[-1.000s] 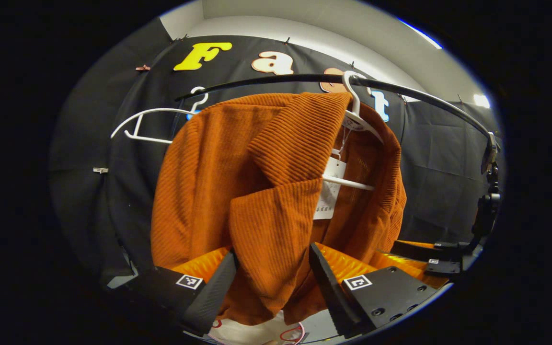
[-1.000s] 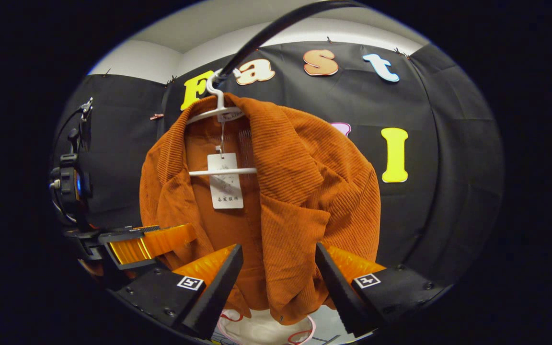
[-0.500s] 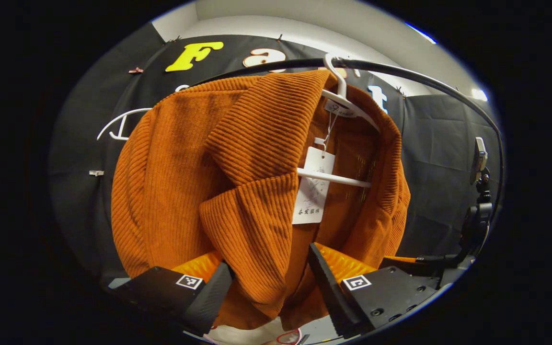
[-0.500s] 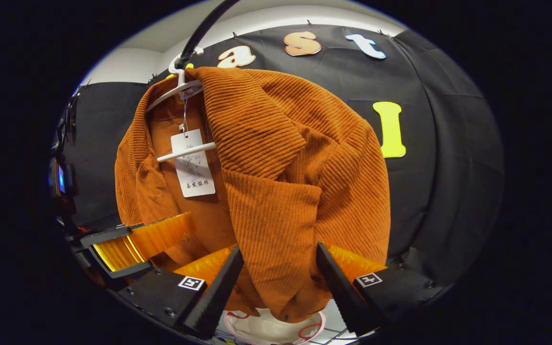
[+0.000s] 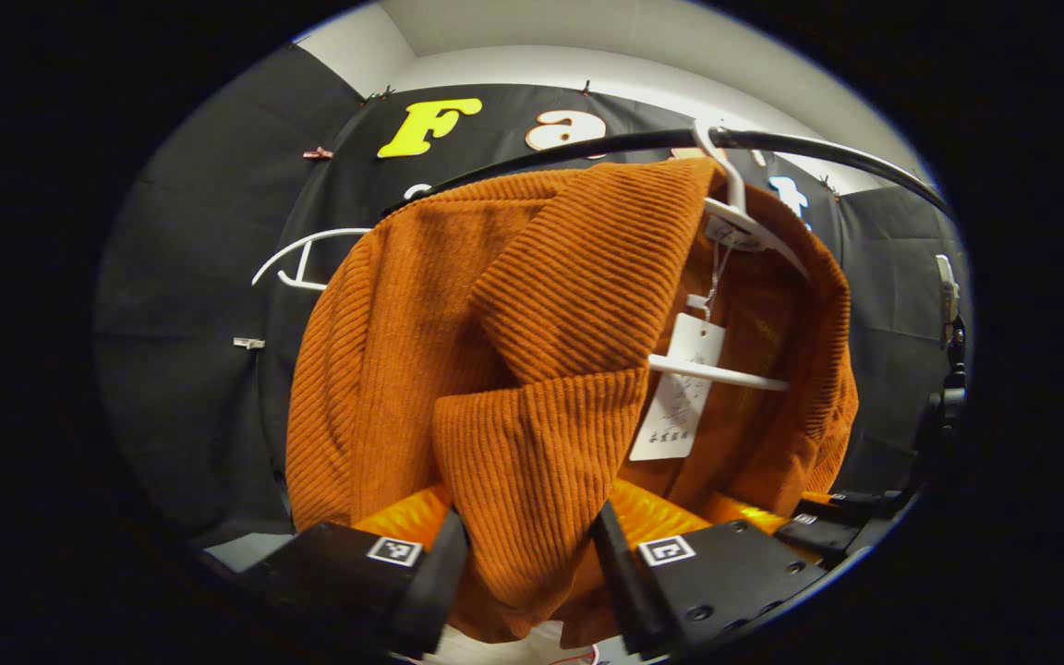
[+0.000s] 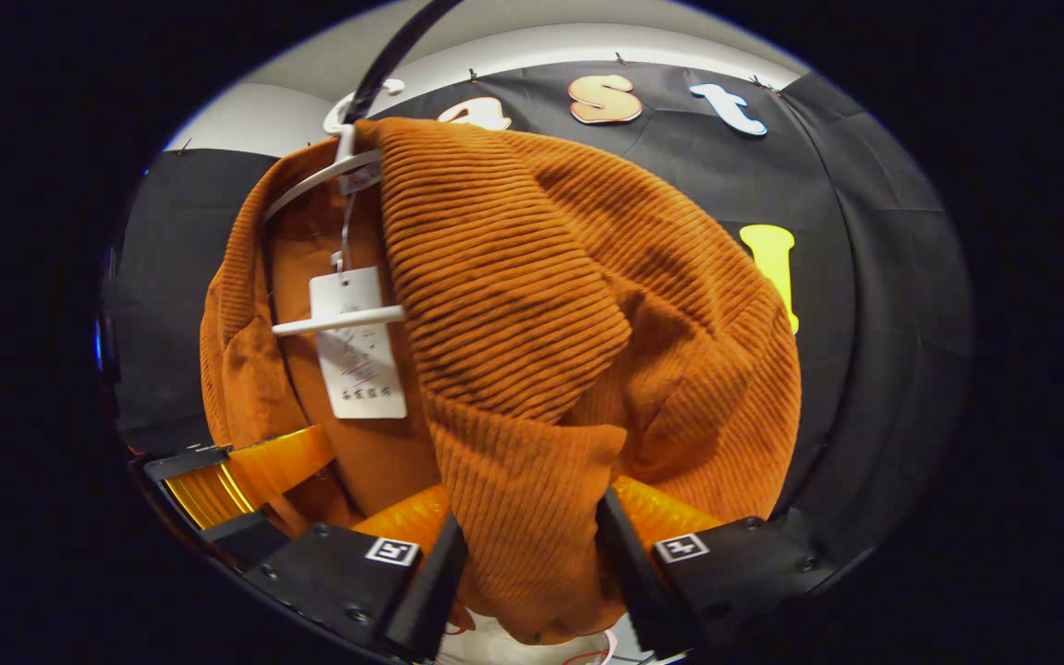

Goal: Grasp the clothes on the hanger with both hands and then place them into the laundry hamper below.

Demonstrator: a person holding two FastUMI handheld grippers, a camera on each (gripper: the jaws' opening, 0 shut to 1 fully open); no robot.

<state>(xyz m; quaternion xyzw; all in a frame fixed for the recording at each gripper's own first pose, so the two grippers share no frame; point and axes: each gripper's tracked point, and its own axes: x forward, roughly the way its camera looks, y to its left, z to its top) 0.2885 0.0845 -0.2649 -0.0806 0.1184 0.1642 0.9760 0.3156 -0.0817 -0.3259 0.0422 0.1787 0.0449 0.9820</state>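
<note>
An orange corduroy jacket hangs on a white hanger hooked over a black rail. A paper tag dangles inside the collar. My left gripper is open, its fingers straddling one front lapel near the hem. My right gripper is open too and straddles the other lapel. Cloth fills both gaps. The right gripper also shows at the lower right of the left gripper view. A white, red-trimmed rim peeks out below the hem.
An empty white hanger hangs on the rail behind the jacket's far shoulder. The black cloth wall stands close behind the jacket. The left gripper's fingers sit at the lower left of the right gripper view.
Both grippers have pushed in closer to the jacket, so each lapel lies deeper between the fingers. Each gap looks slightly narrower. The jacket still hangs on the hanger.
</note>
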